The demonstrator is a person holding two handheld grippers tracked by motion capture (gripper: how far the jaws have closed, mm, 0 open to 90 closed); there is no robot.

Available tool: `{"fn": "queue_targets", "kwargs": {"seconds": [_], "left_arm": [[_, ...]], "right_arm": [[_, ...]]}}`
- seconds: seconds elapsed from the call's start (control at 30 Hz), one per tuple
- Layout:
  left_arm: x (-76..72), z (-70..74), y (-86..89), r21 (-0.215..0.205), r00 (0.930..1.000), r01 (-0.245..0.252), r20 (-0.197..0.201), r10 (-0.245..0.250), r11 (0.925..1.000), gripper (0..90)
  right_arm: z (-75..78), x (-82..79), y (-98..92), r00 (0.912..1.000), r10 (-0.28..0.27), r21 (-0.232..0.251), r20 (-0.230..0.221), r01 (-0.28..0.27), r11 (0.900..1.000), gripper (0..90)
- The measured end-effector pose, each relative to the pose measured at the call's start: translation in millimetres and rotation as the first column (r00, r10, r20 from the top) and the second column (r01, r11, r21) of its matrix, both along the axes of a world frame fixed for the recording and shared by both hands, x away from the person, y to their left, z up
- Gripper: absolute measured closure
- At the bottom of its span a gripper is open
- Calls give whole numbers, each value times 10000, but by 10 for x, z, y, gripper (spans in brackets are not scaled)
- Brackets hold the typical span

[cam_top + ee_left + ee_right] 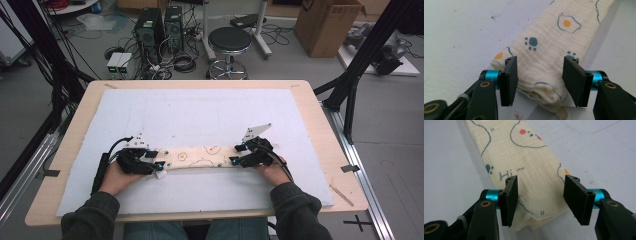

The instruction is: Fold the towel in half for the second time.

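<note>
Folded cloth (546, 50), ends partly behind gripper pads (509, 80)

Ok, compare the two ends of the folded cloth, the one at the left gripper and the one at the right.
The cloth's left end shows a fried egg and paw prints; its right end shows "Hi" and a face with red cheeks. A white tag sticks out under the left end; none is seen at the right end. Shared: both are cream, layered and flat on the white mat, each between open jaws of the left gripper or right gripper.
</note>
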State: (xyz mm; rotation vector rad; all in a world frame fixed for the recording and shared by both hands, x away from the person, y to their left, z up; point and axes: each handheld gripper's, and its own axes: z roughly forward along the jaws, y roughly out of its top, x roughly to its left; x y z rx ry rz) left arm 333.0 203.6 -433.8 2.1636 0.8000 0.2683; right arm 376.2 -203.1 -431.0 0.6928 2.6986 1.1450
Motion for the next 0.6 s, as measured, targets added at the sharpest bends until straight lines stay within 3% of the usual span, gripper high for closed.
{"fn": "queue_targets", "kwargs": {"seconds": [0.5,0.6], "left_arm": [[-4,-20,3,188,9998,67,174,-70,9998,464],[-7,-7,4,113,9999,47,112,-48,9999,462]], "right_arm": [[-90,-66,-46,9985,2,100,553,-8,9999,424],[-98,-66,-61,9993,-104,340,370,91,9994,414]]}}
